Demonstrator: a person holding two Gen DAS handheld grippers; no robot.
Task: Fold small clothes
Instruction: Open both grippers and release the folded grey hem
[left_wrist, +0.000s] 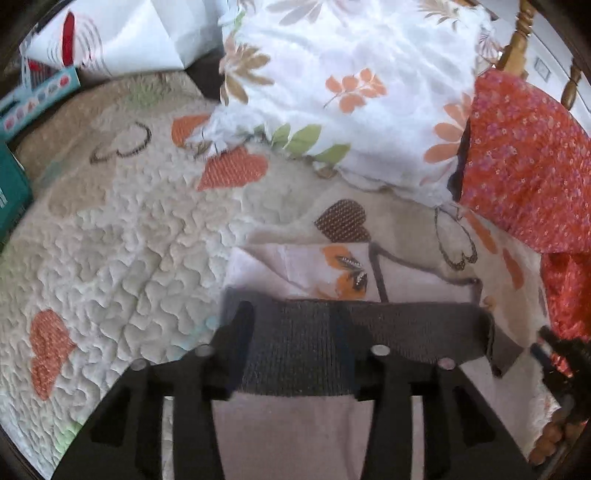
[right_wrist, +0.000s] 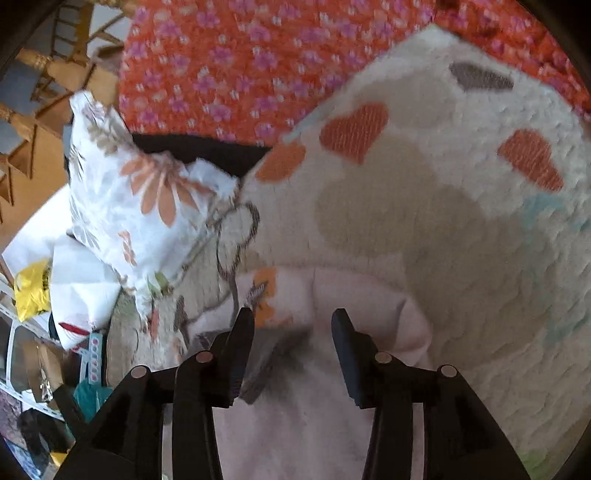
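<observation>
A small pale pink garment (left_wrist: 406, 280) with an orange butterfly print and a dark grey knit waistband (left_wrist: 369, 332) lies on the quilted bedspread (left_wrist: 129, 240). My left gripper (left_wrist: 295, 325) is open, its fingers spread over the grey band. In the right wrist view the same pink garment (right_wrist: 314, 424) lies under my right gripper (right_wrist: 291, 325), which is open with the cloth between its fingers, not pinched. The other gripper (left_wrist: 554, 354) shows at the right edge of the left wrist view.
A white floral pillow (left_wrist: 351, 92) lies at the head of the bed. A red flowered cloth (left_wrist: 528, 166) lies at the right. Boxes (left_wrist: 37, 96) and a white bag sit at the far left. A wooden chair (right_wrist: 44, 92) stands beyond the bed.
</observation>
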